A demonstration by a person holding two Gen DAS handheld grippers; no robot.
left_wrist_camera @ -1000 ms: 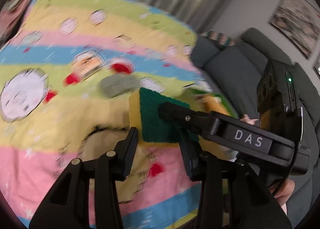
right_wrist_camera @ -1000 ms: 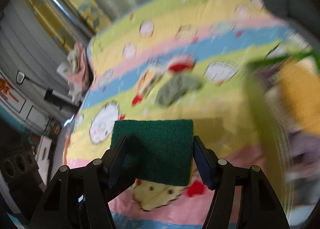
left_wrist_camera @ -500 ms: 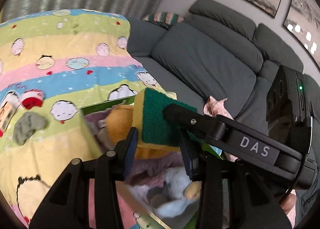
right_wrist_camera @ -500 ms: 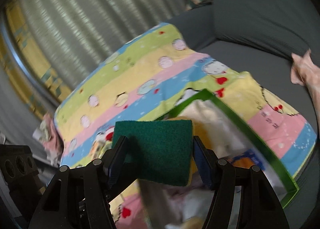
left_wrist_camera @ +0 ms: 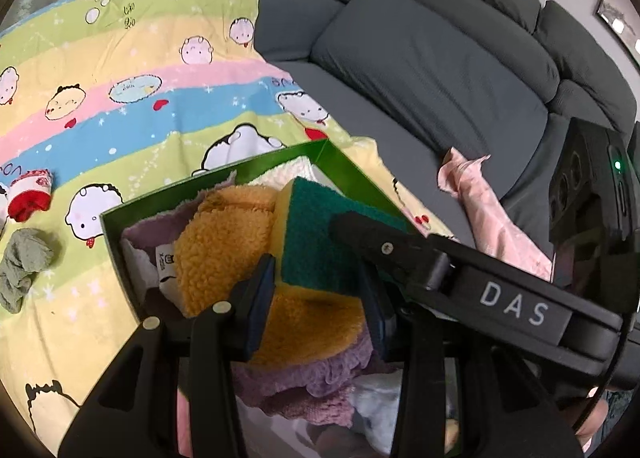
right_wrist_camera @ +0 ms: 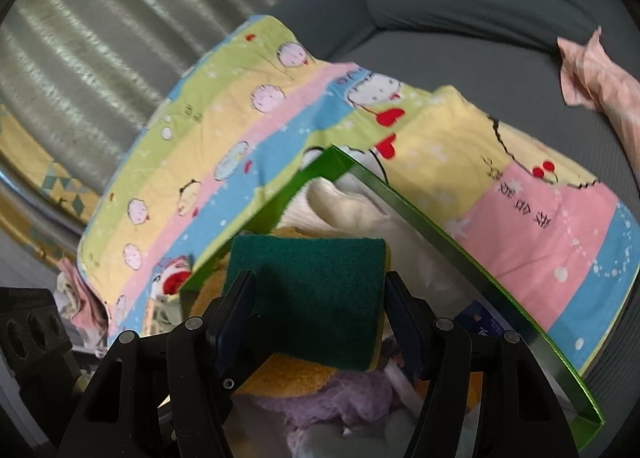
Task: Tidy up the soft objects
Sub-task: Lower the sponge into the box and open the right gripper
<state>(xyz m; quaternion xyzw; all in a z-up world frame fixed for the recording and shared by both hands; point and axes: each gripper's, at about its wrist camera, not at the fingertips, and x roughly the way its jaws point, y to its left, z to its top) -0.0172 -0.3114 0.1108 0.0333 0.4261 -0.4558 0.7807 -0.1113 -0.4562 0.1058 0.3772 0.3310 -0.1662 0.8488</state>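
Observation:
A yellow sponge with a dark green scouring face (right_wrist_camera: 316,290) hangs over the open green box (right_wrist_camera: 440,234). My right gripper (right_wrist_camera: 320,298) is shut on its two sides. In the left wrist view the sponge (left_wrist_camera: 316,234) has its near end between the pads of my left gripper (left_wrist_camera: 320,286), and they seem to press on it. The right gripper's finger (left_wrist_camera: 384,246) crosses in front and hides the far pad. The box (left_wrist_camera: 360,174) holds an orange fleece (left_wrist_camera: 224,242), a purple cloth (left_wrist_camera: 304,378) and white cloths.
The box sits on a striped cartoon blanket (left_wrist_camera: 140,78) spread over a grey sofa (left_wrist_camera: 440,70). A grey-green sock (left_wrist_camera: 24,262) and a red-and-white sock (left_wrist_camera: 30,194) lie on the blanket at left. A pink cloth (left_wrist_camera: 488,210) lies on the sofa seat at right.
Both grippers carried the sponge from above the bare blanket and socks across to above the green box. The sponge kept its place between the fingers throughout.

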